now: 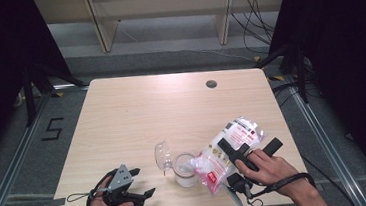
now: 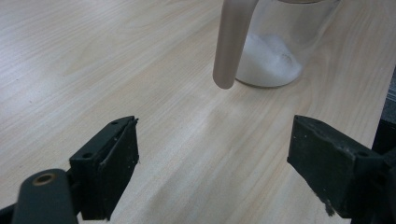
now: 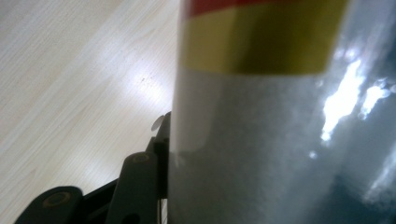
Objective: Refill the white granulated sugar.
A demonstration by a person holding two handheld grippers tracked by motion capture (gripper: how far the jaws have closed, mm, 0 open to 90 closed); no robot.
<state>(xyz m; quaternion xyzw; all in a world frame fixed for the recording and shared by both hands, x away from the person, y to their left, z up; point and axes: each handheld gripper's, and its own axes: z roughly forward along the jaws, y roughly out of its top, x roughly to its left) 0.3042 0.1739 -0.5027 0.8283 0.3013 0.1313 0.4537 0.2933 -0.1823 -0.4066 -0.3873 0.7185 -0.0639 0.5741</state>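
Note:
A clear plastic bag point(image 1: 225, 152) of white powder, printed in red, yellow and black, hangs tilted with its lower corner at the mouth of a clear jar point(image 1: 184, 170). My right gripper point(image 1: 251, 151) is shut on the bag's middle. In the right gripper view the bag point(image 3: 261, 140) covers most of the picture, and one black finger point(image 3: 140, 184) presses its left side. The jar holds some white powder, and its hinged lid point(image 1: 163, 155) stands open to the left. My left gripper point(image 1: 143, 181) rests open near the table's front left, apart from the jar point(image 2: 275, 46), with nothing between its jaws.
The light wooden table point(image 1: 136, 112) has a round cable hole point(image 1: 211, 84) at the back right. In the left gripper view a beige bar point(image 2: 231, 42) hangs down in front of the jar. Dark stands and cables flank the table on the floor.

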